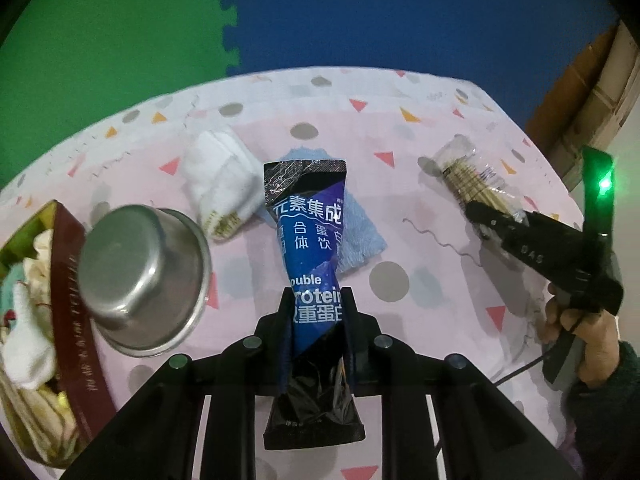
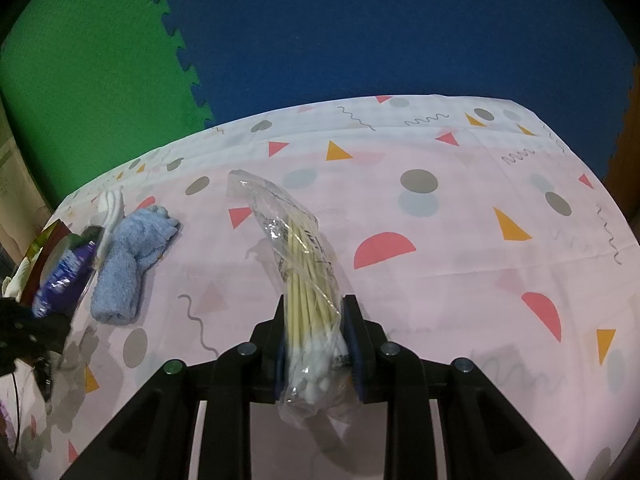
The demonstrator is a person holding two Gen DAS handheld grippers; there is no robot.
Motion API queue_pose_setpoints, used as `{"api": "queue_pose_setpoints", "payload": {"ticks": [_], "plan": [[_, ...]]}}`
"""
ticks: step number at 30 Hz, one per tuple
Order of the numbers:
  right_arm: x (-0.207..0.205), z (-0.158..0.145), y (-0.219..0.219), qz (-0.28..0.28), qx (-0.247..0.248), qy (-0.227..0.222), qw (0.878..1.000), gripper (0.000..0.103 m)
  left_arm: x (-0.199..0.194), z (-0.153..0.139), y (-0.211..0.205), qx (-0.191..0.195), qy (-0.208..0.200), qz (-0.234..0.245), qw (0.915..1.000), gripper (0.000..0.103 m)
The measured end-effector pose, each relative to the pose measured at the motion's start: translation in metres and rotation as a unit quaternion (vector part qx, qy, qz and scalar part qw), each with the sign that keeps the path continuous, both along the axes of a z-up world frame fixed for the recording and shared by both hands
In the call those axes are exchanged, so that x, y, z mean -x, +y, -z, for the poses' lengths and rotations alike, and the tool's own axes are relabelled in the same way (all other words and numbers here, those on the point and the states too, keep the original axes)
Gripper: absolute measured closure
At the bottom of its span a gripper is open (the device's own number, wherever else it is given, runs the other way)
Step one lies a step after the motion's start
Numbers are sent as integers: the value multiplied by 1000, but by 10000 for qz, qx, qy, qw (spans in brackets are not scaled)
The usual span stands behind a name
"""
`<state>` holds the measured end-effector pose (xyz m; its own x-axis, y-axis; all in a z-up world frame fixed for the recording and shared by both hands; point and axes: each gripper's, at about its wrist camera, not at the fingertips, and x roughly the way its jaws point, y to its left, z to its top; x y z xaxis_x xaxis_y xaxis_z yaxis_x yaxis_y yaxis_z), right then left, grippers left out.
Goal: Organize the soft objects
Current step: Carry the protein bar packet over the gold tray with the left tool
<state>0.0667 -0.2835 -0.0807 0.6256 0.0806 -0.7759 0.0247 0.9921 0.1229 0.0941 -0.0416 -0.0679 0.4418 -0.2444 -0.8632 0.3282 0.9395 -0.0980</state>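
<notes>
My left gripper (image 1: 316,294) is shut on a twisted blue and black drink pouch (image 1: 310,236) held above the table. Behind it lie a folded light-blue towel (image 1: 360,236) and a white rolled cloth (image 1: 218,184). My right gripper (image 2: 316,304) is shut on a clear bag of cotton swabs (image 2: 308,280), its far end resting toward the tablecloth. The left wrist view shows that right gripper (image 1: 478,210) at the right with the swab bag (image 1: 468,176). In the right wrist view the blue towel (image 2: 128,256) and the pouch (image 2: 64,276) sit at the left.
An upturned steel bowl (image 1: 144,276) lies at the left beside a maroon box (image 1: 76,280) with cloths inside. A pink patterned tablecloth (image 2: 440,280) covers the table. Green and blue foam mats (image 1: 224,20) lie beyond its far edge. A hand (image 1: 576,328) holds the right gripper.
</notes>
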Motion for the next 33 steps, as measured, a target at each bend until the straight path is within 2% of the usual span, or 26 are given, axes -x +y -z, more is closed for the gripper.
{"api": "queue_pose_setpoints", "payload": {"ticks": [7,17,26,33], "plan": [[0,0,2,-3,49,9,10000,77,10,-26,14,159,-183,-157,9996,85],[0,0,4,1,97,13,10000,77,13,-53,60,-19,-480,-706,9963,85],[0,0,4,2,110,15,9999,77,7,-67,124,-277,-640,-1398,9877,85],[0,0,5,-2,154,20,9999,77,4,-65,174,-445,-608,-1906,9788,85]]}}
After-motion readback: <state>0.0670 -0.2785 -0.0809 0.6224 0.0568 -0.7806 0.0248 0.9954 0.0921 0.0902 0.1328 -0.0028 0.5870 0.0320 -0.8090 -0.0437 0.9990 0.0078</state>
